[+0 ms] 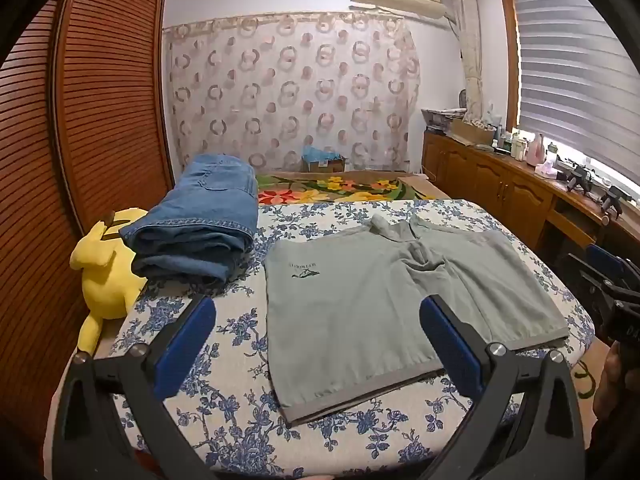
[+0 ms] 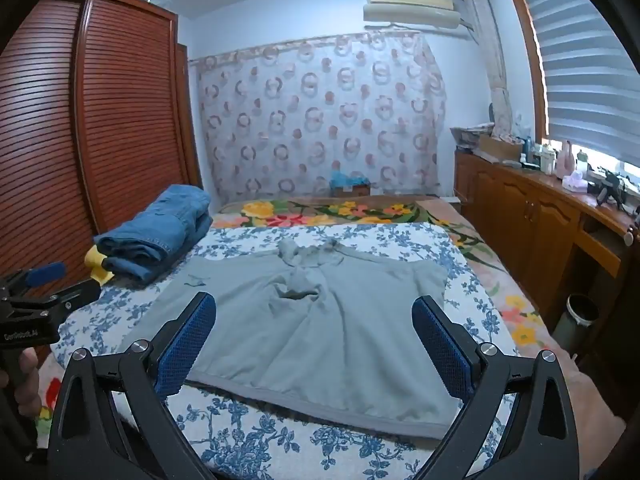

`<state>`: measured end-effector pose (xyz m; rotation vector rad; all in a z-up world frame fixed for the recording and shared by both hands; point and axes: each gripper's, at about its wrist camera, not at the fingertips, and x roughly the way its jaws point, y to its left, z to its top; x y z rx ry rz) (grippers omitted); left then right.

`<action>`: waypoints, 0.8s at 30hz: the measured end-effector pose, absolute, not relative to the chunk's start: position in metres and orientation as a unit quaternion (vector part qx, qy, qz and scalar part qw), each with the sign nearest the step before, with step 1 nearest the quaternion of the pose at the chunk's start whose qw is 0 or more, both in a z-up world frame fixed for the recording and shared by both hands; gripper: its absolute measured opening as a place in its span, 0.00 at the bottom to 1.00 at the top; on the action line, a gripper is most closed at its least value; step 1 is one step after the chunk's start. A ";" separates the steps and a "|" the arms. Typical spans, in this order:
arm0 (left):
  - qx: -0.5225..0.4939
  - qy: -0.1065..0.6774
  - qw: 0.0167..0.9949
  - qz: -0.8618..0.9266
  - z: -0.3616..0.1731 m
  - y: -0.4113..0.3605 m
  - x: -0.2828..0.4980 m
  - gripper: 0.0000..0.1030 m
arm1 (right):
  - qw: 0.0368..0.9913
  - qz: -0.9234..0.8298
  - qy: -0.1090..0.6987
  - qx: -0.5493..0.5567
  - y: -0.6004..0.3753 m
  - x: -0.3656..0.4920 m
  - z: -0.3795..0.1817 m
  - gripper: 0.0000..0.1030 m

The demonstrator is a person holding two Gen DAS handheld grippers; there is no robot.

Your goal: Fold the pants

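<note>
Left wrist view: grey cotton shorts (image 1: 400, 304) are seen spread flat on the blue-flowered bed sheet (image 1: 224, 364), beside folded blue denim jeans (image 1: 200, 228). Both the left tool (image 1: 316, 344) and right tool (image 2: 316, 340) are held wide apart above the near hem, apparently touching nothing.

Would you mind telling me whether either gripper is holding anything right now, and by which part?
Nothing is held. The left gripper and right gripper are both open above the grey shorts, not touching them.

Two pants: grey pair (image 1: 360, 304), denim pair (image 1: 200, 232)

left tool (image 1: 318, 344) jaws wide apart, right tool (image 2: 314, 342) likewise
</note>
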<state>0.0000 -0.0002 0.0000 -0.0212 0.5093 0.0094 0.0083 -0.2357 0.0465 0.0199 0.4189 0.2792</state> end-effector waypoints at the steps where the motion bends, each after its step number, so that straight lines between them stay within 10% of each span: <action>1: -0.010 0.251 0.968 0.005 0.000 0.000 0.000 1.00 | 0.969 0.138 0.206 0.011 -0.236 0.008 0.047 0.98; 24: -0.008 0.247 0.969 0.005 0.000 0.000 0.000 1.00 | 0.968 0.138 0.210 0.014 -0.235 0.008 0.047 0.98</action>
